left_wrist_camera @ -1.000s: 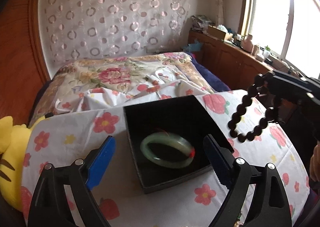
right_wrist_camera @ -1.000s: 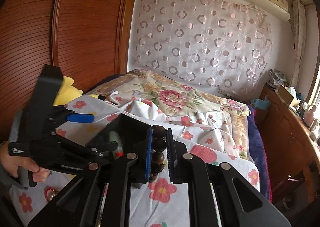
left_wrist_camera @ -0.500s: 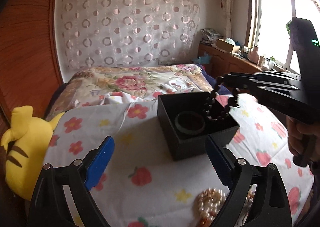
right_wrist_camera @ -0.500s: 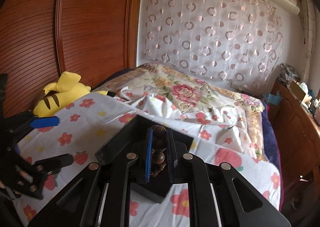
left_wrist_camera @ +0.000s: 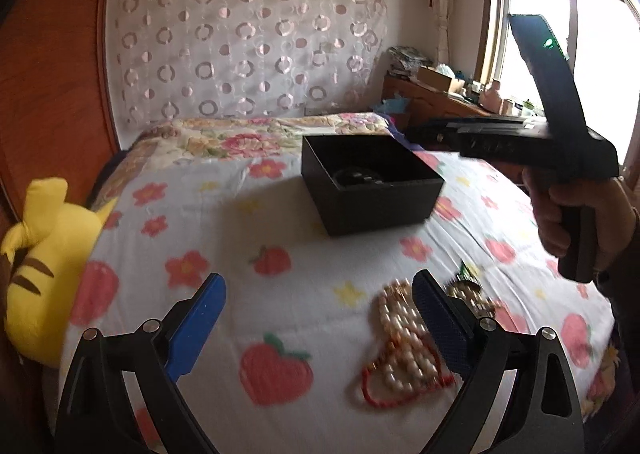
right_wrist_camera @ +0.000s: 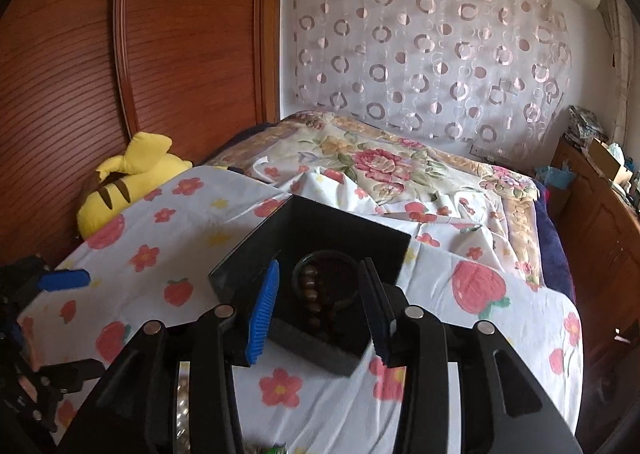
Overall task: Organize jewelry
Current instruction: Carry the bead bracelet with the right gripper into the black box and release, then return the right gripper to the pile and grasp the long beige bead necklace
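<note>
A single black jewelry box (right_wrist_camera: 320, 286) sits open on the flower-and-strawberry printed sheet (left_wrist_camera: 320, 266) that covers the bed, with bare sheet on every side of it. Inside it lie one dark beaded bracelet (right_wrist_camera: 314, 294) and one bangle (right_wrist_camera: 340, 270), the beads draped across the bangle's ring. The right gripper (right_wrist_camera: 320, 306) hovers just above the box's near edge with its fingers (right_wrist_camera: 264, 306) spread apart and nothing between them; the box's near corner lies between the two fingers.

The left gripper (left_wrist_camera: 320, 326) hangs over the near part of the sheet, well apart from the box, its fingers (left_wrist_camera: 200, 318) wide open and empty. Just beside its right finger lies a loose heap of jewelry: one pale pearl strand (left_wrist_camera: 404, 342), one red beaded string (left_wrist_camera: 384, 394) touching it, and a further small dark piece (left_wrist_camera: 468, 286) too blurred to name. A broad stretch of open sheet separates this heap from the box.

One yellow striped plush toy (left_wrist_camera: 36, 266) rests at the sheet's left edge against the wooden wardrobe (right_wrist_camera: 140, 66). The right hand (left_wrist_camera: 580, 214) grips its handle off the sheet's right side.
</note>
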Demonstrator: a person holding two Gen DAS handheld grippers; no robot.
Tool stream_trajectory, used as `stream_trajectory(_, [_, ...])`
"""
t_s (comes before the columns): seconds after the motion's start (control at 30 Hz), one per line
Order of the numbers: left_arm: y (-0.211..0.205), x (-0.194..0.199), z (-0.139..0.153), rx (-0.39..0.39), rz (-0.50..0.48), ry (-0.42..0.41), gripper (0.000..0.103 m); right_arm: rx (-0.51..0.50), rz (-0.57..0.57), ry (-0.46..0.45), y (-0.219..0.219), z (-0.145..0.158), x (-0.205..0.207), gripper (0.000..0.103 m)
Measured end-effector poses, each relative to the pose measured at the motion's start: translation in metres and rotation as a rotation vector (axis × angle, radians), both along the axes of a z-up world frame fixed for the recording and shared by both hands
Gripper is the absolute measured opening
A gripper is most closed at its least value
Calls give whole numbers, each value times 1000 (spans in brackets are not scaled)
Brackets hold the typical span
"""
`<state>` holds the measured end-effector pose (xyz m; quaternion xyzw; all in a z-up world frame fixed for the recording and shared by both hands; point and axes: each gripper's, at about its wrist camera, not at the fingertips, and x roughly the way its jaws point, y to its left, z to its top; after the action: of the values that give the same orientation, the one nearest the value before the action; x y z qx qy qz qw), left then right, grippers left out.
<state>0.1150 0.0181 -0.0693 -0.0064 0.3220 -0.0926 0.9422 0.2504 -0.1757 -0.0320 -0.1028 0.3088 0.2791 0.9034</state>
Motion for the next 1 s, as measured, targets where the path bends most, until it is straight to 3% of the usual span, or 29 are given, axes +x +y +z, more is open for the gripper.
stream_trajectory(0.2, [-1,-20,-12,7,-3,29,91,14,33,19,-21,-3,-45,44])
stream_trajectory(0.43, [-3,-34,-18,-3,-14,49,91,-10,72,75,-39,-30,-94,42])
stream_trajectory(0.57, [-7,-38,-19,3,-22,50,91,-35,85,115,-46,-46,-106,28])
stream_trajectory(1.0, [-13,-42,-22,17,-29,62,91,-171,138,144,-41,-74,-126,27])
